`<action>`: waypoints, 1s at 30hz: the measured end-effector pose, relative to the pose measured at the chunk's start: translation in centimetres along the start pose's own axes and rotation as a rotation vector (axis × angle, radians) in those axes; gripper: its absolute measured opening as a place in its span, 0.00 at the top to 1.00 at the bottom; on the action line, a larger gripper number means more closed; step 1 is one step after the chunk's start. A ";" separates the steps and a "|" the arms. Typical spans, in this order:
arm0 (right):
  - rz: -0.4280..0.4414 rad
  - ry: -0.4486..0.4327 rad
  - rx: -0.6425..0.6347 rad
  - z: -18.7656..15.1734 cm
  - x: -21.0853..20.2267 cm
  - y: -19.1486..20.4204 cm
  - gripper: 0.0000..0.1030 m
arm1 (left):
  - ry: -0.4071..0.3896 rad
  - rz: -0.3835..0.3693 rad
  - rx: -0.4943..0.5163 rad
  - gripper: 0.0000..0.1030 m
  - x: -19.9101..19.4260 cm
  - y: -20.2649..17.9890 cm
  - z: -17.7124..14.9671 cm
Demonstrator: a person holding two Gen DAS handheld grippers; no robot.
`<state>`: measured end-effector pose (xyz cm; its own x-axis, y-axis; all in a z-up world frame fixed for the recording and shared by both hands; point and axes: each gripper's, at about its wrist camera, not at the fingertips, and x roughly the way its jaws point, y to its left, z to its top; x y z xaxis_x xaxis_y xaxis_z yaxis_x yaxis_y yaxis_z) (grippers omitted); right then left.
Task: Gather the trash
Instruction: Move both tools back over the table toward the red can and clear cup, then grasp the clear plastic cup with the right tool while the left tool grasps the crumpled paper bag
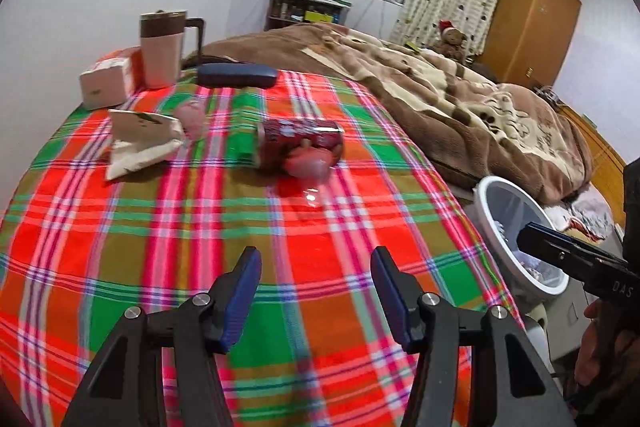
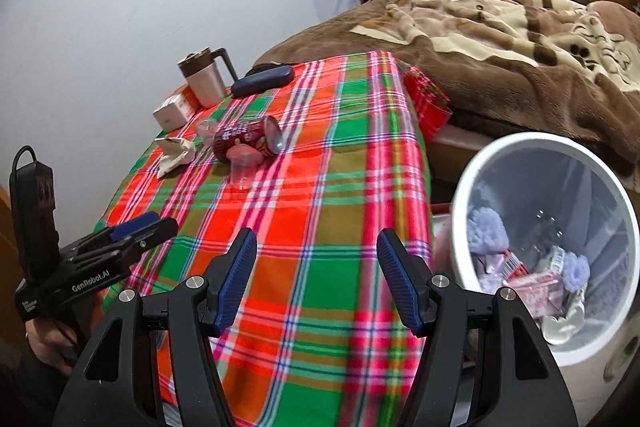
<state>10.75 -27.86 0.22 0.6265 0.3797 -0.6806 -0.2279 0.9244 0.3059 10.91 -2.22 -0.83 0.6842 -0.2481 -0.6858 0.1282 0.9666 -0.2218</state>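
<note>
Two open grippers hover over a checked tablecloth [image 1: 200, 227] strewn with trash.

One red drinks can [image 1: 300, 143] lies on its side mid-table, a clear plastic cup [image 1: 310, 167] touching its near side and a crumpled white carton [image 1: 140, 139] to its left. Both the left gripper [image 1: 316, 291] and the right gripper [image 2: 316, 279] have fingers spread wide, holding nothing. A white bin [image 2: 500, 155] with litter inside stands beside the table's right edge, near a bed with a brown blanket [image 2: 500, 39].

- My left gripper [image 1: 316, 277] points downward, blue pads apart, nothing between them.
- My right gripper [image 2: 316, 259] tilts down likewise, jaws spread and empty.
- My hand [image 2: 50, 341] grips the left gripper's handle from below.
</note>
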 end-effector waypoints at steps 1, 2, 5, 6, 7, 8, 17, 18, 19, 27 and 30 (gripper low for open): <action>0.001 0.001 -0.006 0.2 0.2 0.3 0.38 | -0.002 0.006 -0.007 0.45 -0.1 0.5 0.1; 0.003 0.002 -0.010 0.3 0.3 0.4 0.38 | -0.004 0.012 -0.013 0.45 -0.2 0.9 0.3; 0.009 0.004 -0.020 0.7 0.7 0.9 0.38 | -0.013 0.038 -0.031 0.45 -0.4 2.5 0.7; 0.009 0.003 -0.024 0.8 0.8 1.2 0.38 | -0.016 0.047 -0.037 0.45 -0.5 3.1 1.0; 0.009 0.000 -0.026 0.9 1.0 1.4 0.38 | -0.017 0.053 -0.042 0.45 -0.6 3.5 1.1; 0.010 0.000 -0.029 1.1 1.1 1.6 0.38 | -0.019 0.062 -0.048 0.45 -0.6 4.1 1.4; 0.033 0.024 -0.075 2.3 3.6 4.2 0.38 | -0.038 0.135 -0.104 0.45 -0.2 9.1 3.3; 0.034 0.028 -0.079 2.4 3.9 4.4 0.38 | -0.037 0.144 -0.117 0.45 0.0 9.9 3.5; 0.036 0.033 -0.083 2.5 4.3 4.6 0.38 | -0.037 0.146 -0.124 0.45 0.2 10.4 3.7; 0.048 0.083 -0.108 3.0 7.8 6.5 0.38 | -0.029 0.179 -0.155 0.44 2.3 14.1 5.6; 0.051 0.097 -0.118 3.3 9.0 7.2 0.38 | -0.024 0.189 -0.177 0.44 3.5 15.7 6.4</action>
<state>17.21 -17.90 -1.51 0.5383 0.4230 -0.7289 -0.3474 0.8994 0.2654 19.88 12.52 -2.32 0.7014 -0.0603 -0.7102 -0.1297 0.9690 -0.2104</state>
